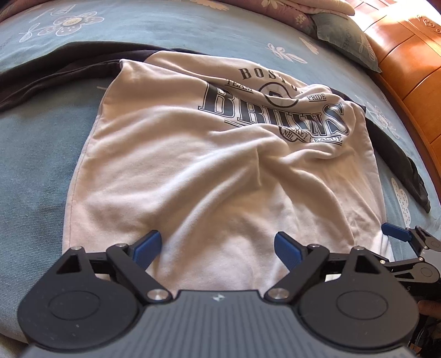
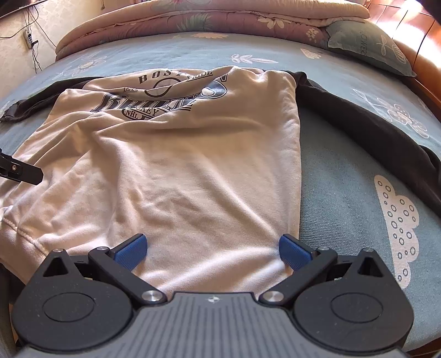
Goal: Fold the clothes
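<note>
A bed fills both views, covered by a blue-grey sheet (image 2: 344, 225) printed with white flowers and a bubbly cloud shape at the right of the right wrist view. Along the top of that frame lies a folded pink floral quilt (image 2: 209, 19), with a grey-green pillow (image 2: 369, 44) at the upper right and a glossy orange wooden headboard (image 1: 408, 68) running down the right edge of the left wrist view; cables hang on a pale wall at the upper left. The cream sweatshirt (image 1: 193, 170) lies spread across the middle of the bed, its soft fleece rumpled into ridges, a black "BOSTON BRUINS" print crumpled in the upper centre, and dark sleeves (image 2: 358, 115) trailing out to the left and right over the sheet. The left gripper (image 1: 217, 250) is tilted steeply down over the near hem, its blue ribbed fingertips (image 1: 147, 247) spread wide with cloth lying between them but nothing pinched. The right gripper (image 2: 212, 250) is angled down likewise near the sweatshirt's lower right corner, its blue pads (image 2: 295, 252) also far apart and gripping nothing. Each gripper shows black hinged linkages, round black housings and a grey ribbed body. The right gripper's tip also shows at the lower right edge of the left wrist view, beside the hem.
</note>
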Motion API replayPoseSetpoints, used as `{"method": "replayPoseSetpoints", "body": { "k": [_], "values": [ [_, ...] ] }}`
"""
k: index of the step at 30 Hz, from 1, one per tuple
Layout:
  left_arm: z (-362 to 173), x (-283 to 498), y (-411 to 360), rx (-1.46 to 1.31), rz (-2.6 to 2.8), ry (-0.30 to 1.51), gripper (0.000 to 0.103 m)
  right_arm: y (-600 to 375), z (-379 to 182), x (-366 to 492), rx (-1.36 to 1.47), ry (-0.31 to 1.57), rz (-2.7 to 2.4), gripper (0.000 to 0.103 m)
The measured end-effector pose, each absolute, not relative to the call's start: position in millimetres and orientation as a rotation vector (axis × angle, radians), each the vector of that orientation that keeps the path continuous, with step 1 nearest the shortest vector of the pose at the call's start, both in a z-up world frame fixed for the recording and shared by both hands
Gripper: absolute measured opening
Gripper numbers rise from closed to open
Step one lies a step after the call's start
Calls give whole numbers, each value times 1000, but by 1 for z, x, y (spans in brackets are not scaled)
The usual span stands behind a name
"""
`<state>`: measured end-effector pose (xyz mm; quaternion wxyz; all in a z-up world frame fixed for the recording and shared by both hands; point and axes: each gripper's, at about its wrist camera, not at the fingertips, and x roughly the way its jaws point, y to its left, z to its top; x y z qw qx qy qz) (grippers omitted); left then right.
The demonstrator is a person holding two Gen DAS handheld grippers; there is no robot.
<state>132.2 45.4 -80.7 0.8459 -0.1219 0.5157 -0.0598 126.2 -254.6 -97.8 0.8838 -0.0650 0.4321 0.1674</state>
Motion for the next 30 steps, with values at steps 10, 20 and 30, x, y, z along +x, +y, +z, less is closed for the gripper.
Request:
{"method": "replayPoseSetpoints", "body": {
  "k": [10, 20, 30],
  "values": [
    [-73, 131, 17, -138, -83, 1083, 89, -256, -98, 124, -141, 888, 364, 103],
    [-67, 139, 2, -130, -159, 1113, 89, -255, -98, 125, -146, 895, 361, 103],
    [-73, 145, 4, -14, -92, 1155, 89, -254, -97, 126, -155, 908, 360, 103]
  ]
}}
